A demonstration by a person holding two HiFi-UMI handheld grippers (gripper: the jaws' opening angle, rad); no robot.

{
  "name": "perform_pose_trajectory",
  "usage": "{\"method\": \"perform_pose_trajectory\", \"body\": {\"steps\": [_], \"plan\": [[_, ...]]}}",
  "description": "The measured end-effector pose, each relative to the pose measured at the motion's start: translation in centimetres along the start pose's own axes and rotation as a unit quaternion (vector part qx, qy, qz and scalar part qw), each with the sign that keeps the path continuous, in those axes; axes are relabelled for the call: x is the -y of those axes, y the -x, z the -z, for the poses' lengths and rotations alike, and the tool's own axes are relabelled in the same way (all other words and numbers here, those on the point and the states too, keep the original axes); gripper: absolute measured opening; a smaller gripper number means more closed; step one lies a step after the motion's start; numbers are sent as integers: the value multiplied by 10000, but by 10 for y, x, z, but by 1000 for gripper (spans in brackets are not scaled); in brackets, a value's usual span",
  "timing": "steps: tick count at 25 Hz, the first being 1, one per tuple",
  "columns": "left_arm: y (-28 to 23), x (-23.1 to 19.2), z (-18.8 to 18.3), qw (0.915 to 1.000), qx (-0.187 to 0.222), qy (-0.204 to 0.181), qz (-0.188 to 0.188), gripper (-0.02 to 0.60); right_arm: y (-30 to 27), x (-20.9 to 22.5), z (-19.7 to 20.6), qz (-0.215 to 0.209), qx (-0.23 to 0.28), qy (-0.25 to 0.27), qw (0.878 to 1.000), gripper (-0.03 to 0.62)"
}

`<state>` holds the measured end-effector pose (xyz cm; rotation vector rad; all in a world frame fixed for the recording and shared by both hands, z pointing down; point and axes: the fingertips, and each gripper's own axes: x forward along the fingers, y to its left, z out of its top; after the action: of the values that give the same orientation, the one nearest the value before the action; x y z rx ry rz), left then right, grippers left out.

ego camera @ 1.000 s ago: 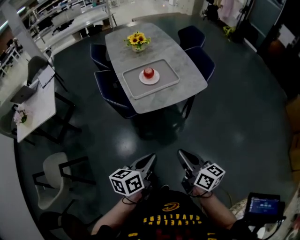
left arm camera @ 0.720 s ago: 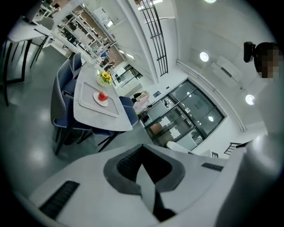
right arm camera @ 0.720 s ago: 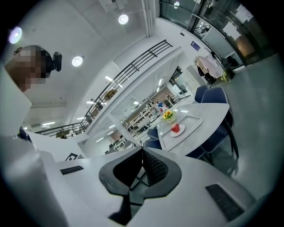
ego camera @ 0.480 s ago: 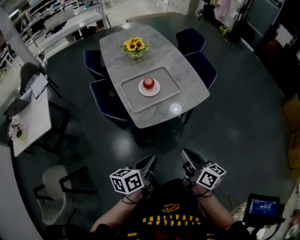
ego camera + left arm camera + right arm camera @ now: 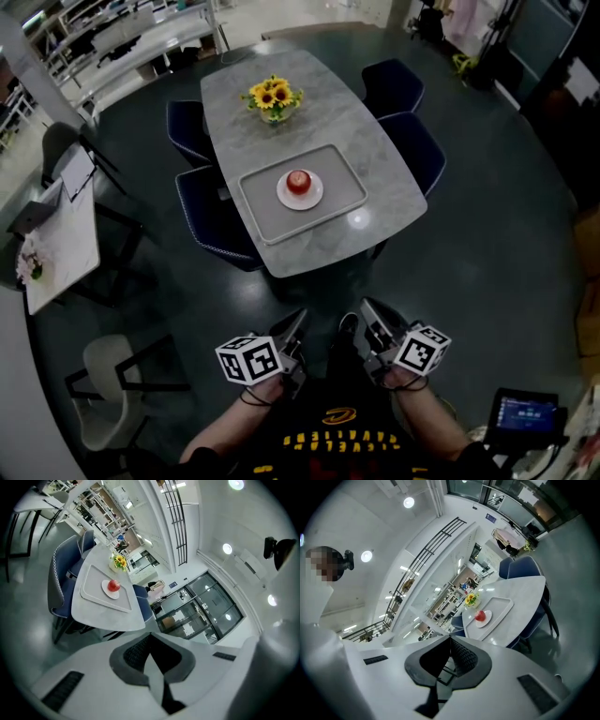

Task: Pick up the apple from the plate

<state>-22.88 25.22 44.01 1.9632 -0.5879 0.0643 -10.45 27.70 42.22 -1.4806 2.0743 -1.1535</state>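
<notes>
A red apple sits on a small white plate in a grey tray on the marble table. Both grippers are held low in front of the person's body, well short of the table. In the head view my left gripper and right gripper point toward the table, each shut with nothing between the fingers. The left gripper view shows the apple far off beyond the left gripper. The right gripper view shows the apple far beyond the right gripper.
A vase of sunflowers stands at the table's far end. Dark blue chairs line both long sides. A white side table and a pale chair are at the left. A lit screen is at the lower right.
The table with the tray and apple has come nearer and lower in the head view. Both grippers stay shut in front of the body.
</notes>
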Motion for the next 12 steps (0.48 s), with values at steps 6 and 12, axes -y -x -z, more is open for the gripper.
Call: {"method": "perform_pose_trajectory", "body": {"steps": [6, 12], "plan": [[-53, 0, -34, 9990, 372, 153, -216, 0, -32, 38, -49, -336, -417, 43, 9986, 8], [-104, 2, -58, 9964, 659, 390, -366, 0, -59, 80, -102, -560, -783, 52, 9953, 8]]}}
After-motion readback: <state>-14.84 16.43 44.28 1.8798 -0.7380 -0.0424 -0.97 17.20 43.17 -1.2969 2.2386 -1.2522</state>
